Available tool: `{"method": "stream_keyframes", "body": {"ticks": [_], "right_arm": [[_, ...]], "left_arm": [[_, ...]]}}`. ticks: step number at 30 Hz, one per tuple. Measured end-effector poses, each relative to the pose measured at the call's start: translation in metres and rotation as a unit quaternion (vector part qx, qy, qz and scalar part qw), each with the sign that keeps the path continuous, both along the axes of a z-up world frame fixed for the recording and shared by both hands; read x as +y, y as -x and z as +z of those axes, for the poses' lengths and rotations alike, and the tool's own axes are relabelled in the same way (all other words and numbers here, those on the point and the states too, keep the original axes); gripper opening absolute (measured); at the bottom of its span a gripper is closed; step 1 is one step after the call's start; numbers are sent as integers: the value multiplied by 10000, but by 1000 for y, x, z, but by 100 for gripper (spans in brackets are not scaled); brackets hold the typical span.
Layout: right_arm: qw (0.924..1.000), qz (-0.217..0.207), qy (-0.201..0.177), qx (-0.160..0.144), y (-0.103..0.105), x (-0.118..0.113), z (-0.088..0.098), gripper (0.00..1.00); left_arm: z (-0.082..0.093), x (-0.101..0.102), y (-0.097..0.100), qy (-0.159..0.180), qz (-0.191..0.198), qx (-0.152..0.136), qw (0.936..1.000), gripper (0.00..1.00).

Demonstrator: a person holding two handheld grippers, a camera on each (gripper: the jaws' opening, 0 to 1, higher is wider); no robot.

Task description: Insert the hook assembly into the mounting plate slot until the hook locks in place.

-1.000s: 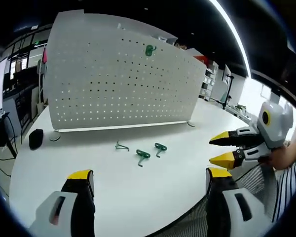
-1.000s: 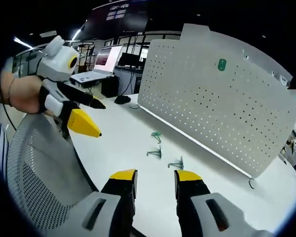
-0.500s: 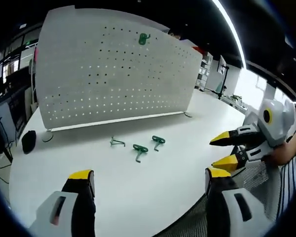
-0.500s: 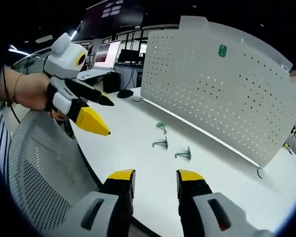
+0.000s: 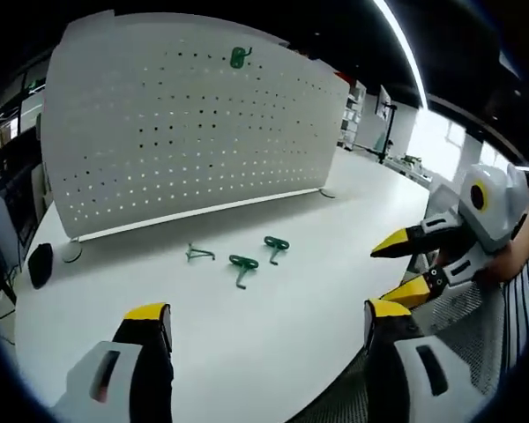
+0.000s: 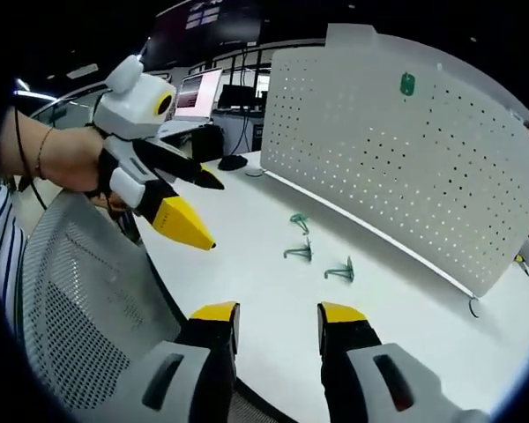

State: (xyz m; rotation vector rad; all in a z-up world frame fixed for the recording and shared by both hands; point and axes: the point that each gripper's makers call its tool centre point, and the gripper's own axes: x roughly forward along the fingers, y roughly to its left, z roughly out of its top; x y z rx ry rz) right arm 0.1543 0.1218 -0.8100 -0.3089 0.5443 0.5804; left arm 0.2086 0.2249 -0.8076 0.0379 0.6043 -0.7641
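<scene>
Approach step: both the left gripper (image 5: 260,322) and right gripper (image 6: 278,317) stood apart, empty; three green plastic hooks (image 5: 242,263) lay before the white perforated metal pegboard (image 5: 194,132), awaiting pickup.

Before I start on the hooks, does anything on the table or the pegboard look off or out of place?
Nothing stands out. Three green hooks lie loose on the white table, apart from each other, and one green hook already hangs high on the upright pegboard. Nothing looks spilled or damaged.

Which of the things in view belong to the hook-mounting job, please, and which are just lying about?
For the job:
- three green hooks loose on the table
- white pegboard, one green hook already hung
- left gripper and right gripper, both open

Just lying about:
- black object beside the pegboard
- mesh chair
</scene>
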Motion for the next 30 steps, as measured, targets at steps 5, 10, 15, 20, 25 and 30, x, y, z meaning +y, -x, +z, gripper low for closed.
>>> {"method": "stream_keyframes", "body": {"ticks": [5,10,15,20,25,30], "right_arm": [[10000,-44,3,29,-1,-2,-1,35],[10000,-30,60,15,-2,-2,-2,38],[9999,-93,81,70,-3,-4,-4,42],[9998,-132,144,-10,-5,-6,-3,46],[9997,-194,166,45,-6,-9,-7,52],[9996,-246,156,68,-6,-10,-8,56]], "left_arm": [[-1,-2,-2,-27,-70,18,10000,92],[-1,-2,-3,-86,-144,24,9999,92],[-3,-2,-5,-118,-227,46,9997,91],[-3,-2,-11,-156,-285,-3,9995,91],[-4,-3,-11,-163,-337,-2,9993,91],[-6,-5,-10,-175,-414,16,9990,91]]}}
